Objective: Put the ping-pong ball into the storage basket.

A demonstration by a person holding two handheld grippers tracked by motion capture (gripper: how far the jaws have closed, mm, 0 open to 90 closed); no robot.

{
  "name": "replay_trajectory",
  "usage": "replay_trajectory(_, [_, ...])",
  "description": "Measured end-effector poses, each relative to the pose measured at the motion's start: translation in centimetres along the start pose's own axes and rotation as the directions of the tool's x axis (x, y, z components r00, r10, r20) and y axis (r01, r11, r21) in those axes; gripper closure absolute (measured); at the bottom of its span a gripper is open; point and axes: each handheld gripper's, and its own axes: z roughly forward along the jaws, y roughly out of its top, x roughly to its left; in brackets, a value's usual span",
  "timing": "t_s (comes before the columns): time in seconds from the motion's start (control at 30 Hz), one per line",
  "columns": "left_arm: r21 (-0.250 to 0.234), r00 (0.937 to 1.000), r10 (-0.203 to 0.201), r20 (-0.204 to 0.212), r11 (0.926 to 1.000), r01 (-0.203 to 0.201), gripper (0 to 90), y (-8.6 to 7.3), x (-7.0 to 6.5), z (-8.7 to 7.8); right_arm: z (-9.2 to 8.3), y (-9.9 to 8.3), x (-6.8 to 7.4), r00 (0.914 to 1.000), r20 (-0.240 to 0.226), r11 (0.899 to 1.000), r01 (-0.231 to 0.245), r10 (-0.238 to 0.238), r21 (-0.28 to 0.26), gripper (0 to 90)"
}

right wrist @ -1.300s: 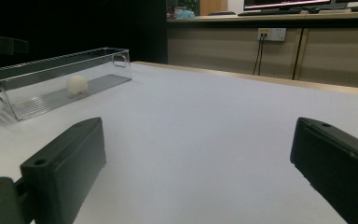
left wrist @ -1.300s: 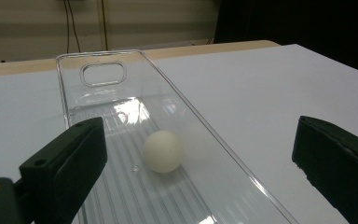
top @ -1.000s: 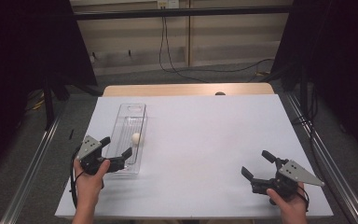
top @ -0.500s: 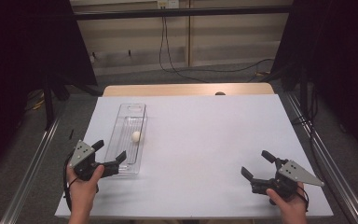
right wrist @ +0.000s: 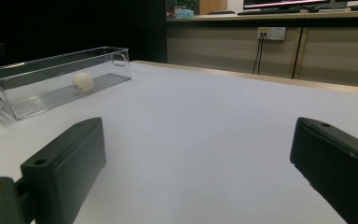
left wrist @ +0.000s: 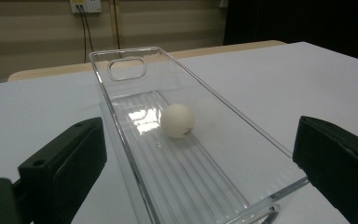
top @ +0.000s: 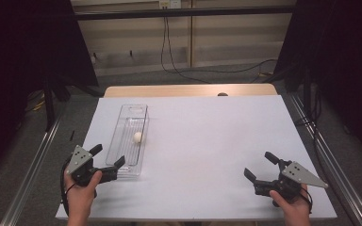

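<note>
A clear plastic tray lies lengthwise on the left part of the white table, with a white ball resting inside it near the middle. My left gripper is open at the tray's near end, its jaws straddling that end. In the left gripper view the ball sits on the ribbed floor of the tray, ahead of my left gripper. My right gripper is open near the front right of the table, nothing between its jaws. From the right gripper the tray and ball lie far off.
The white sheet covers the table, with a wooden strip along the far edge. Metal rails run along both sides. Cables hang by the back wall.
My left gripper has drawn back a little toward the near edge, from beside the tray to its near end. The right gripper, tray and ball have stayed put.
</note>
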Motion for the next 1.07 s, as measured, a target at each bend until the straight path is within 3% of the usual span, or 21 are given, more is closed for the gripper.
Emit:
replay_trajectory(0.2, [-0.01,1.0,-0.006,0.0,0.9999,0.006,2.9,-0.05,-0.05,-0.15,0.03,-0.03,-0.02,0.9998,-0.006,1.0,0.019,-0.019,0.003,2.9])
replay_trajectory(1.07, [-0.019,0.9999,0.0,-0.013,0.9998,-0.001,2.9,-0.63,0.21,-0.53,-0.05,-0.04,-0.02,0.9999,-0.002,1.0,0.017,-0.017,0.003,3.2])
